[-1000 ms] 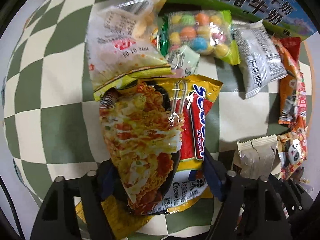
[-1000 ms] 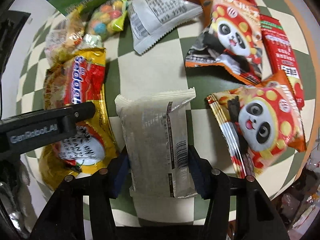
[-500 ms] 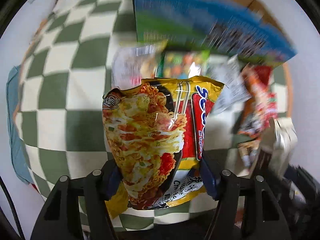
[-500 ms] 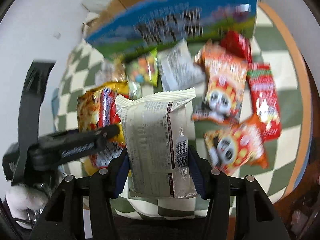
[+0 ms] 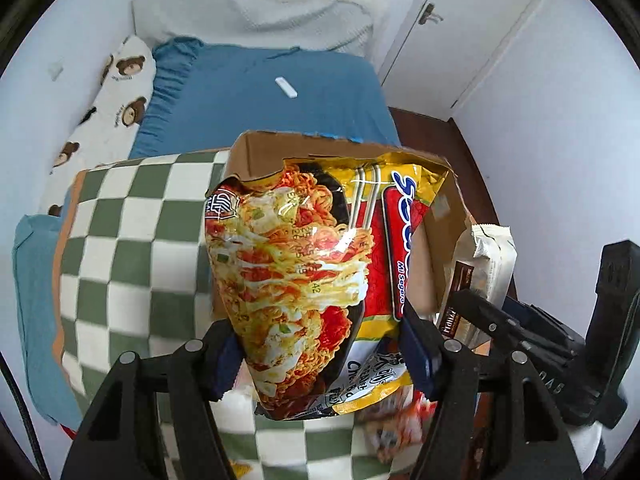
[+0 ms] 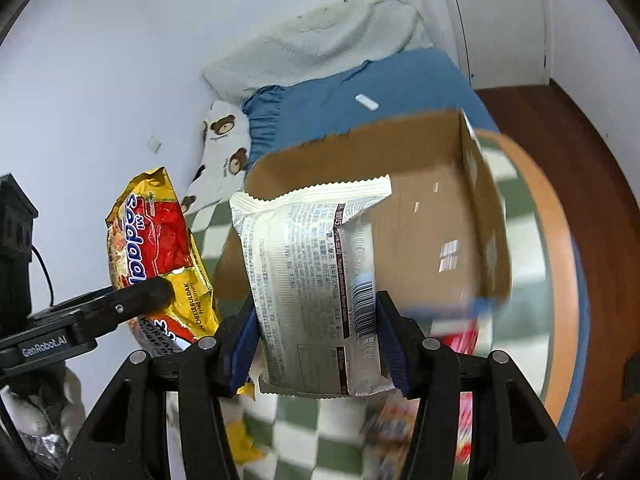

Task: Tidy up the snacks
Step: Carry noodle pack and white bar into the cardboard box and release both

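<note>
Snacks (both held) before open box [image 6: 420, 184]

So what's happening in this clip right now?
A person is sorting snacks with two handheld grippers. The left gripper is clamped on a yellow and red instant noodle packet; the right gripper grips a silvery white cookie packet. Both packets are held in the air in front of an open brown cardboard box on the green and white checkered cloth.

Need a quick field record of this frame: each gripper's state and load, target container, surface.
left gripper: shut on noodle packet, held up in front of the box
right gripper: shut on white cookie packet, held up in front of the box
cardboard box: open top, interior showing
surface: green-and-white checkered cloth
background: blue bed
</note>
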A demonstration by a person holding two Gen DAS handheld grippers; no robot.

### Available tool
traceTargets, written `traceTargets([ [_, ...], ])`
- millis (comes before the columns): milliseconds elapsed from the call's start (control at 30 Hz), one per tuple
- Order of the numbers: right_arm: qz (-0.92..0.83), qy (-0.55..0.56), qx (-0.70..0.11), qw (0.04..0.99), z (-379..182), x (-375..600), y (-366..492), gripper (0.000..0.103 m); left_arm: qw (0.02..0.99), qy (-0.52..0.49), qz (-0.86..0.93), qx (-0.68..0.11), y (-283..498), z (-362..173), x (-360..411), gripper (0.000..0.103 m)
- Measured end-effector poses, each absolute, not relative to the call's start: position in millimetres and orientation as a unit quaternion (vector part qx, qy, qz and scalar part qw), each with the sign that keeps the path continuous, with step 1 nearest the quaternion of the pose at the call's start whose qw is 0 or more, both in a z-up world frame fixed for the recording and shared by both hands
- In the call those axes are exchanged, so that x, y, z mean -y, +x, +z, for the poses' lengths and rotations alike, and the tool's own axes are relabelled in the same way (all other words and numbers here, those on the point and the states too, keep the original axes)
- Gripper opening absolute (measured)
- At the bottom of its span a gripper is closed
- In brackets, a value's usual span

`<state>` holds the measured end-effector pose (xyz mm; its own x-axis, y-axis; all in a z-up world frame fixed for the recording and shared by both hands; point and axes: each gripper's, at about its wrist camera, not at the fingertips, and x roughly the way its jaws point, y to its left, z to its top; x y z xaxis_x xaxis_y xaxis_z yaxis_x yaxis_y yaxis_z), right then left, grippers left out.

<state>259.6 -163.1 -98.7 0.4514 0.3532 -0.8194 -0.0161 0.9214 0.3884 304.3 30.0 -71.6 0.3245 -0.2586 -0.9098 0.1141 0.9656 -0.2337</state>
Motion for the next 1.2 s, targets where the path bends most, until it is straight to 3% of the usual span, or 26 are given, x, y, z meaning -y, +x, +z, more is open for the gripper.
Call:
traceTargets([
  [367,0.081,0.119,-0.602,0.785,-190.0,171.0,415.5,0.057,0.741,-0.029,-0.101,-0.664,454.5,-166.0,17.6,0.065],
  [667,0.060,0.100,-0.644,0.756,-244.0,182.5,454.4,0.059,0.697,-0.014,-0.090,-0.711,487.2,-225.3,39.0,0.066],
  [733,0.064,0.106,-0.652,0.748,-253.8,186.0,460.3,0.061,0.689,-0.014,-0.088,-0.719,484.3,-231.0,41.8,0.066],
  [800,0.072,0.106,-0.664,0.737,-260.7,187.5,464.7,0.086,0.685,-0.021,-0.091,-0.723,483.0,-234.4,42.5,0.067],
  [833,0.071,0.106,-0.666,0.735,-260.3,187.9,464.4,0.092,0.688,-0.016,-0.088,-0.720,482.6,-233.7,42.4,0.071],
  [933,0.068,0.099,-0.667,0.735,-257.3,188.1,463.3,0.094,0.699,-0.011,-0.091,-0.709,481.0,-225.9,43.1,0.092],
  [1200,0.048,0.092,-0.665,0.740,-232.0,186.2,434.2,0.094,0.731,0.005,-0.075,-0.679,460.6,-202.6,35.4,0.092],
])
